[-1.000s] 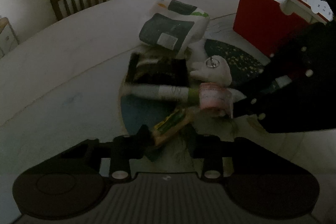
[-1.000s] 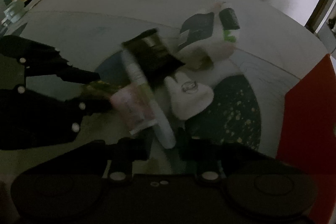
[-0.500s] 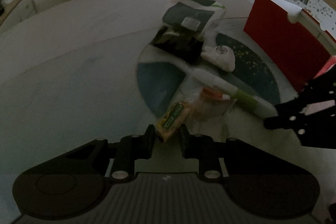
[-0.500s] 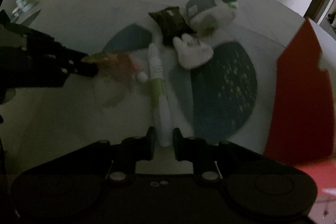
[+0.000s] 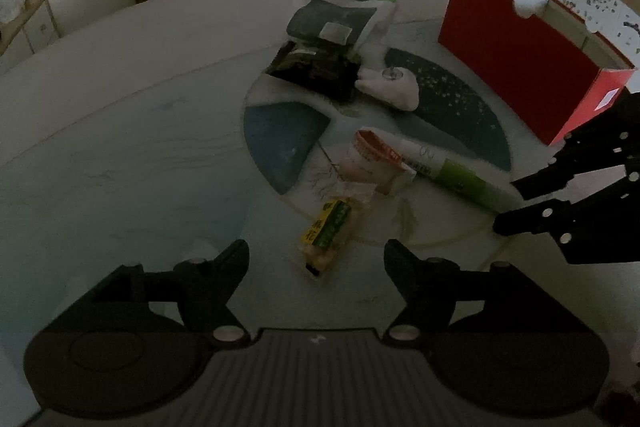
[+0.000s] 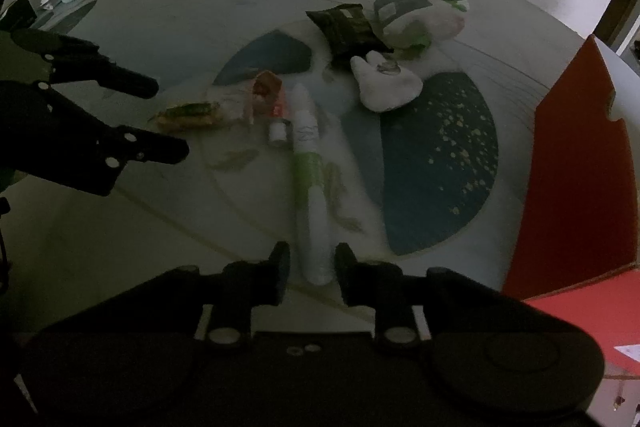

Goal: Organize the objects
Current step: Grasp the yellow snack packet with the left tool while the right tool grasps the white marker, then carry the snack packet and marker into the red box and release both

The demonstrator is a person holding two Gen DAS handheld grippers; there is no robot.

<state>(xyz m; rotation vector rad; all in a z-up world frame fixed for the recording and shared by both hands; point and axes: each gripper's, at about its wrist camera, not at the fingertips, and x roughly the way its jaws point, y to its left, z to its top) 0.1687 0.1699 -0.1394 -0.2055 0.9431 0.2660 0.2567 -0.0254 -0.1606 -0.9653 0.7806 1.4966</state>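
Left claw (image 5: 316,255) matte black with silver screws and ribbed body; right claw (image 6: 308,265) alike.

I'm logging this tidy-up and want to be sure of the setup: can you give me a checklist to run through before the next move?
1. Left gripper open: ok.
2. Yellow-green snack packet released on the table: ok.
3. Right gripper around the white-green tube: ok.
4. Right fingers clamped on the tube: cannot tell.
5. Red box open on top: ok.
6. Room inside the box: cannot tell.
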